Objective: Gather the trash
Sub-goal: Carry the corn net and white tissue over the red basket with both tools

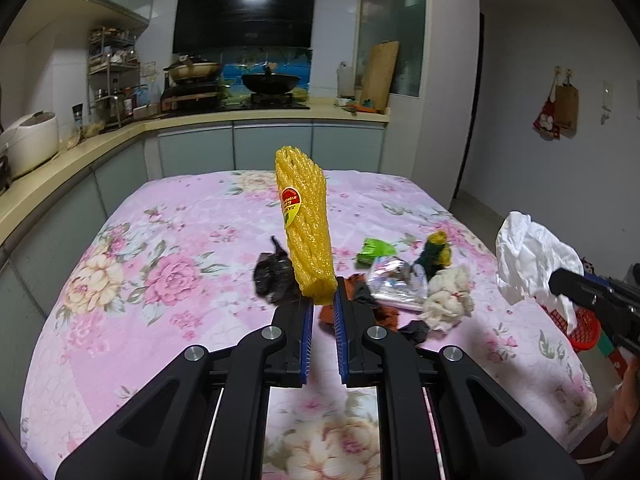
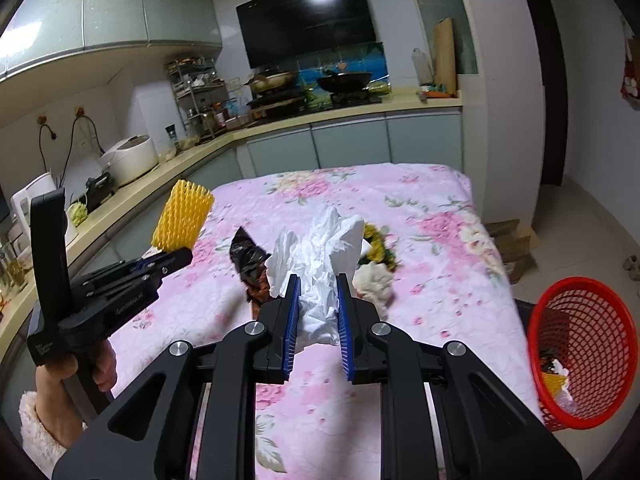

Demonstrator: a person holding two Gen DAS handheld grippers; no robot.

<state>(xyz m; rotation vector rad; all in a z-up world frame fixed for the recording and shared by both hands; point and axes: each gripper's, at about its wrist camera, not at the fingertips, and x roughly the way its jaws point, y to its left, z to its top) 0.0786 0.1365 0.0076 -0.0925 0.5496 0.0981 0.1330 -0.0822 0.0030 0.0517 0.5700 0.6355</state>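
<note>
From the left wrist, the left tool [image 1: 322,300] pinches the base of a yellow foam fruit net [image 1: 306,224] above the floral tabletop [image 1: 160,240]; carry it across without squeezing harder. From the right wrist, the right tool [image 2: 318,300] clamps crumpled white tissue [image 2: 320,256], best released directly over the red mesh basket [image 2: 584,356] at right.

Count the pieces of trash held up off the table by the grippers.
2. The yellow foam net is clamped in the left gripper; the white crumpled tissue is clamped in the right gripper. More trash lies on the table, not lifted.
</note>
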